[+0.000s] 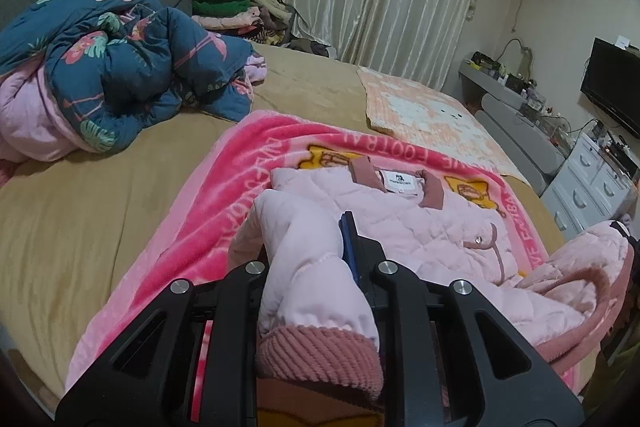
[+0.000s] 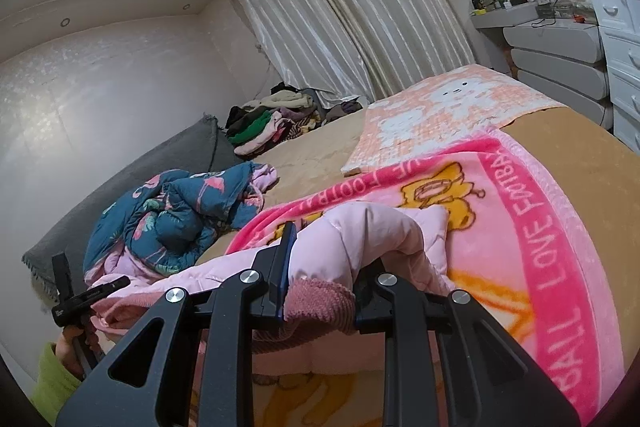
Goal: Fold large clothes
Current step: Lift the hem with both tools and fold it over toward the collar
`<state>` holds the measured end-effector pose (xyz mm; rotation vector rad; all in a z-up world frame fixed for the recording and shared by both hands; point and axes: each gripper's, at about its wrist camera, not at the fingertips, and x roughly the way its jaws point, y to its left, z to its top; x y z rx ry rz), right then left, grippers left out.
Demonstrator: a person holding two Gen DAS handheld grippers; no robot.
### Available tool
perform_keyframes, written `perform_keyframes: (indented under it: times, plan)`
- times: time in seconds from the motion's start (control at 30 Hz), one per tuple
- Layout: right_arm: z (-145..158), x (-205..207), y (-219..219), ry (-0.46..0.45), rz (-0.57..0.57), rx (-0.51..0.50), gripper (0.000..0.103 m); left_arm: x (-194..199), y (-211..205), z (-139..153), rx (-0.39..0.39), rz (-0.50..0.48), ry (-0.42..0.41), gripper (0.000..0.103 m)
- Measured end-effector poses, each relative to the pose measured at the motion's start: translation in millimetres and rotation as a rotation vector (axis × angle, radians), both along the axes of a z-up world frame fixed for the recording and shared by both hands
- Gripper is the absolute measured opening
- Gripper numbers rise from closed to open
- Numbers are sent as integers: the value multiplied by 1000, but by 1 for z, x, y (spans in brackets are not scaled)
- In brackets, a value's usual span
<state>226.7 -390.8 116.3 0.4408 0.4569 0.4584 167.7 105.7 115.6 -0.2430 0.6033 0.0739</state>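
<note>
A pale pink quilted jacket (image 1: 420, 227) lies collar-up on a bright pink blanket (image 1: 240, 187) spread over the bed. My left gripper (image 1: 308, 243) is shut on one sleeve (image 1: 316, 267), whose ribbed dusty-pink cuff (image 1: 320, 359) hangs back toward the camera. In the right wrist view my right gripper (image 2: 328, 259) is shut on the other sleeve (image 2: 360, 227), lifted off the blanket (image 2: 540, 227), with its ribbed cuff (image 2: 320, 299) between the fingers. The left gripper (image 2: 96, 291) shows at the lower left there, held by a hand with a green sleeve (image 2: 56, 383).
A crumpled blue flamingo duvet (image 1: 120, 75) lies on the tan sheet (image 1: 100, 207) at left. A pile of clothes (image 1: 240, 11) sits by the curtain. A peach blanket (image 1: 420, 107) covers the far right of the bed. Drawers (image 1: 580, 187) and a TV (image 1: 612, 83) stand beyond the bed's edge.
</note>
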Motion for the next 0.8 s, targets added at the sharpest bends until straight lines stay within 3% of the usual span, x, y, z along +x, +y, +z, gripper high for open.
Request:
perform_keyframes:
  times: [0.53, 0.8]
  plan:
    - [-7, 61, 2, 55, -65, 20, 21, 44, -1, 4, 57, -4, -17, 16]
    - [-15, 89, 4, 79, -98, 17, 21, 62, 9, -3, 27, 4, -22, 19]
